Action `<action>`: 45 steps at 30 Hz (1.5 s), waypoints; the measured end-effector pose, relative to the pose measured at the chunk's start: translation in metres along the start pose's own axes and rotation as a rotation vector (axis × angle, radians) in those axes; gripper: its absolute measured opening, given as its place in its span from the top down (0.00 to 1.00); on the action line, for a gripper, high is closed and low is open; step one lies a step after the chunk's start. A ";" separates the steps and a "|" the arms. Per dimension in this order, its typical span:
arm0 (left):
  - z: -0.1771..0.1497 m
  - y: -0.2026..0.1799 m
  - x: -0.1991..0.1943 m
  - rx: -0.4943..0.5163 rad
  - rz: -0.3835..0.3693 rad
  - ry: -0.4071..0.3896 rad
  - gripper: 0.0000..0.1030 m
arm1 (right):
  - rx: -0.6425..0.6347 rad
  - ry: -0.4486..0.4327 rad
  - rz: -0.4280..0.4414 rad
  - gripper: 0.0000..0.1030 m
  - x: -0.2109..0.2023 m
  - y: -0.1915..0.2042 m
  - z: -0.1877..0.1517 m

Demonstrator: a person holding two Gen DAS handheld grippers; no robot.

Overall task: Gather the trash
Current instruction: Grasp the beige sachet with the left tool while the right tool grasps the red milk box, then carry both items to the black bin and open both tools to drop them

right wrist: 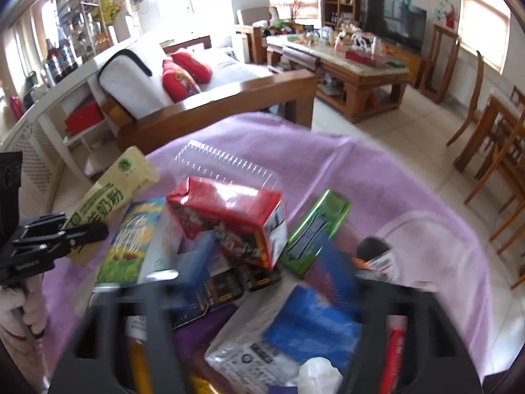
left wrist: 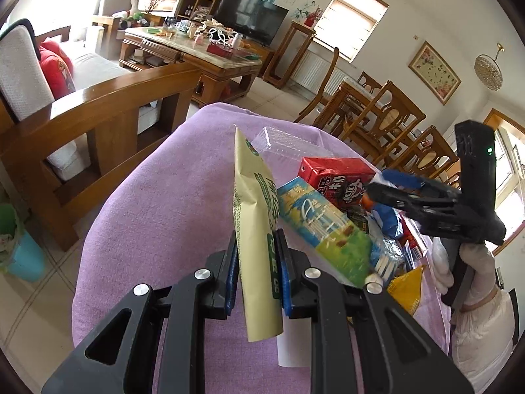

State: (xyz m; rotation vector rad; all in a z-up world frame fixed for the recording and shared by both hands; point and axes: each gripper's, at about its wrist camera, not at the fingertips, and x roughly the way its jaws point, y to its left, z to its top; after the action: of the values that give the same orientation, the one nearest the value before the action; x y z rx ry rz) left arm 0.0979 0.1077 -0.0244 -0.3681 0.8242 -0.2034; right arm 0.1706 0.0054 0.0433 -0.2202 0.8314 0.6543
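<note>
Clamped upright between the pads of the left claw is a cream milk-powder packet, while the trash pile on the purple-covered table lies directly beneath the wide-open, empty right claw.

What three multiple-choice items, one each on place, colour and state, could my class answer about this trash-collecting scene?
1. Where does the clear plastic tray lie?
A. behind the red carton
B. on the floor
C. on the sofa

2. What colour is the cloth under the trash?
A. green
B. purple
C. white

3. What is the left claw doing?
A. standing open over nothing
B. gripping the red carton
C. gripping the cream pouch

Answers:
1 A, the tray shows just beyond the red carton on the cloth.
2 B, the cloth is purple in both views.
3 C, its blue pads clamp the cream pouch.
</note>
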 end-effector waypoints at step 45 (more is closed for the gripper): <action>-0.043 -0.199 -0.007 0.216 -0.264 -0.052 0.84 | 0.425 -0.424 0.071 0.66 -0.257 -0.095 -0.213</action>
State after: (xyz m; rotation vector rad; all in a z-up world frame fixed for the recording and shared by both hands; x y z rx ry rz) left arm 0.0547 -0.0826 0.0322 -0.2765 0.6931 -0.5230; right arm -0.0279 -0.2761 0.0869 0.3261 0.5515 0.5490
